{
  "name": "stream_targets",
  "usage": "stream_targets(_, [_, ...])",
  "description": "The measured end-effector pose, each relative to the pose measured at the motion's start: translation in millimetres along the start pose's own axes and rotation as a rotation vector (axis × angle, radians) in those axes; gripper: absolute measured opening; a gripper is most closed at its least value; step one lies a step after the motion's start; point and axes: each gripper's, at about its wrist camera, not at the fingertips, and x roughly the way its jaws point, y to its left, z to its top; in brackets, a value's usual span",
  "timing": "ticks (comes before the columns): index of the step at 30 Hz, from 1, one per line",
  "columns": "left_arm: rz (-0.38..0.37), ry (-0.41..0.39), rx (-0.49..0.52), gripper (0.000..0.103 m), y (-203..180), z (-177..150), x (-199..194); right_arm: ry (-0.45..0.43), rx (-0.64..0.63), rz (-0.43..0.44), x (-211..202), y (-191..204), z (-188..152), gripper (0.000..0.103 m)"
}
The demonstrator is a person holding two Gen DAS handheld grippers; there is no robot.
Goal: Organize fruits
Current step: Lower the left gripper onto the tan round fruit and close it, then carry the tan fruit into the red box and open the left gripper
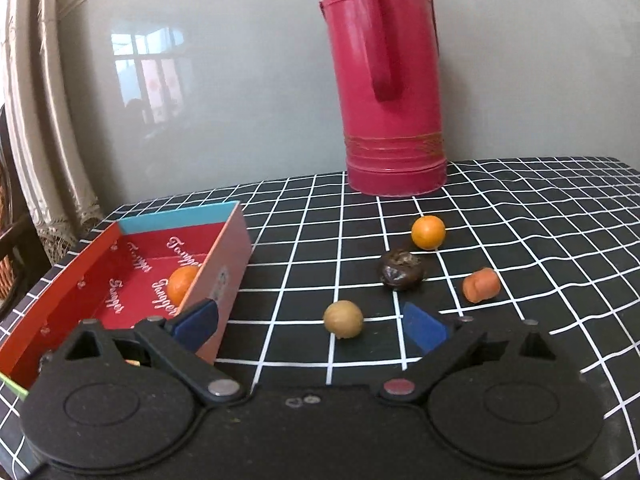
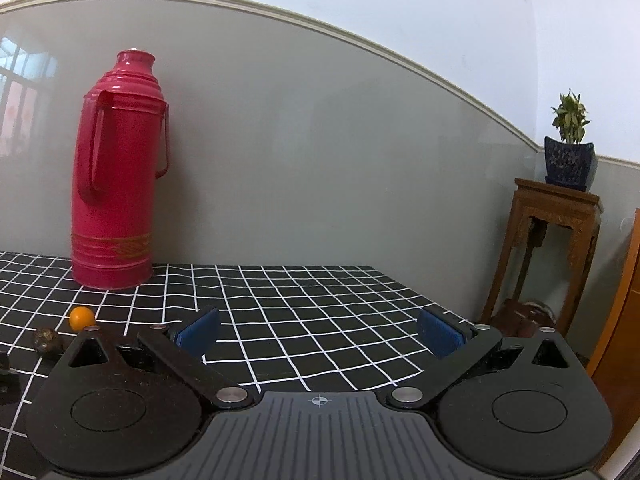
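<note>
The left gripper (image 1: 312, 326) is spread wide and holds nothing; it hangs low over the bench (image 1: 540, 208), which is covered with a black cloth marked in white squares. Between its blue fingertips (image 1: 424, 326) lies a tan round fruit (image 1: 343, 319), resting on the cloth and touching neither of them. The other blue pad sits just in front of the near wall of a red box (image 1: 224, 276) that stands at the left edge of the bench. One orange fruit (image 1: 182, 285) lies inside the box, against that near wall.

Further back on the cloth lie three more pieces: a dark wrinkled fruit (image 1: 402, 275) near the middle, a second orange (image 1: 428, 232) just behind it, and a lumpy orange-red piece (image 1: 482, 285) to its right. They lie near each other but apart. A tall red flask (image 1: 390, 80) with a handle stands upright at the back edge of the bench, against the grey wall.

The right gripper (image 2: 318, 336) is also spread wide and empty, above a bare stretch of cloth toward the right side of the bench. In its view the flask stands at the back left, and the orange and the dark fruit show at the far left. Beyond the right edge of the bench a potted plant (image 2: 570, 152) sits on a wooden stand (image 2: 556, 216).
</note>
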Motion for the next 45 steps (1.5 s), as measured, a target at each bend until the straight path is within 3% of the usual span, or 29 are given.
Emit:
stream_targets(5, [0.0, 0.004, 0.044, 0.077, -9, 0, 7, 0.005, 0.005, 0.023, 0, 2, 2, 0.103])
stream_targets(10, [-0.003, 0.026, 0.051, 0.076, -14, -1, 17, 0.017, -0.001, 0.061, 2, 5, 3, 0.103])
stream_targets(12, [-0.012, 0.039, 0.046, 0.068, -14, 0, 21, 0.019, -0.005, 0.073, 2, 7, 2, 0.103])
stream_targets(17, [-0.065, 0.099, 0.031, 0.027, -16, 0, 34, 0.017, -0.022, 0.08, 3, 12, 1, 0.103])
stream_targets(20, [-0.077, 0.102, 0.022, 0.015, -15, 0, 35, 0.022, -0.028, 0.081, 4, 13, 0, 0.103])
stream_targets(24, [-0.075, 0.083, 0.011, 0.015, -12, -1, 31, 0.026, -0.027, 0.081, 5, 14, -1, 0.103])
stream_targets(31, [0.03, -0.072, 0.045, 0.015, -10, 2, 5, 0.026, -0.029, 0.097, 6, 16, -1, 0.103])
stream_targets(35, [0.092, -0.111, 0.005, 0.015, 7, 7, -4, 0.029, -0.023, 0.11, 5, 19, 0, 0.103])
stream_targets(39, [0.153, -0.102, -0.062, 0.015, 36, 11, -7, 0.03, -0.016, 0.138, 2, 25, 1, 0.103])
stream_targets(45, [0.221, -0.019, -0.168, 0.015, 84, 11, 0, 0.033, -0.026, 0.192, -2, 42, 2, 0.103])
